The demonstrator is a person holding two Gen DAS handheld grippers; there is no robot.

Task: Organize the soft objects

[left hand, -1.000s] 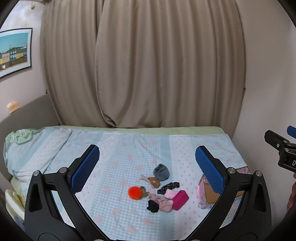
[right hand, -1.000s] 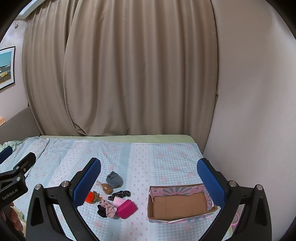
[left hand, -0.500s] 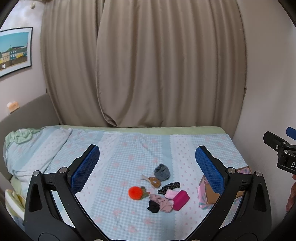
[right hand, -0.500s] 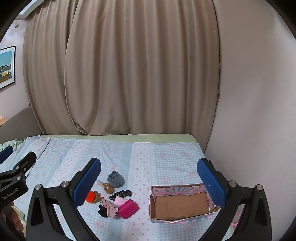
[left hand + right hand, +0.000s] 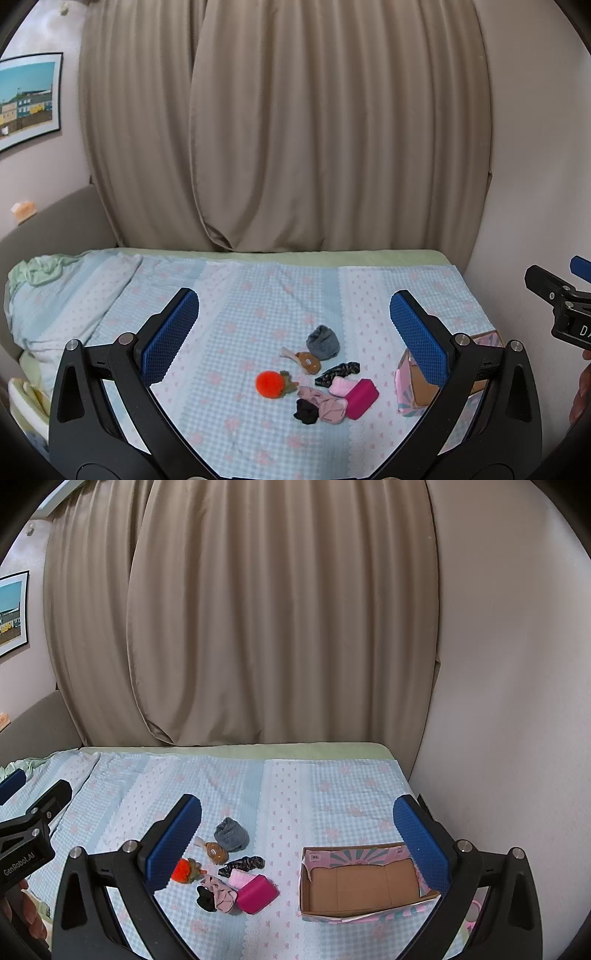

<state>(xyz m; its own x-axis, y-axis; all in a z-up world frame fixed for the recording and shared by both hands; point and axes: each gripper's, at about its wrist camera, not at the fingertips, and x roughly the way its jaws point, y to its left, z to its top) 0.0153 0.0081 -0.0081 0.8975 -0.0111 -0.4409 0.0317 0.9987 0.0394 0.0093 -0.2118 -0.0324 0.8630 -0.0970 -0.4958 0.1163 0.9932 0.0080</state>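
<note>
Holding my left gripper (image 5: pixel 293 334) and right gripper (image 5: pixel 297 821) wide apart, I see soft things (image 5: pixel 236 864) ahead, box (image 5: pixel 360 884) by the right one.

"GenRobot.AI" is printed in white on the black body of the left gripper (image 5: pixel 26 854) at the left edge of the right wrist view. Only "DA" can be read on the right gripper (image 5: pixel 576 329) at the right edge of the left wrist view.
</note>
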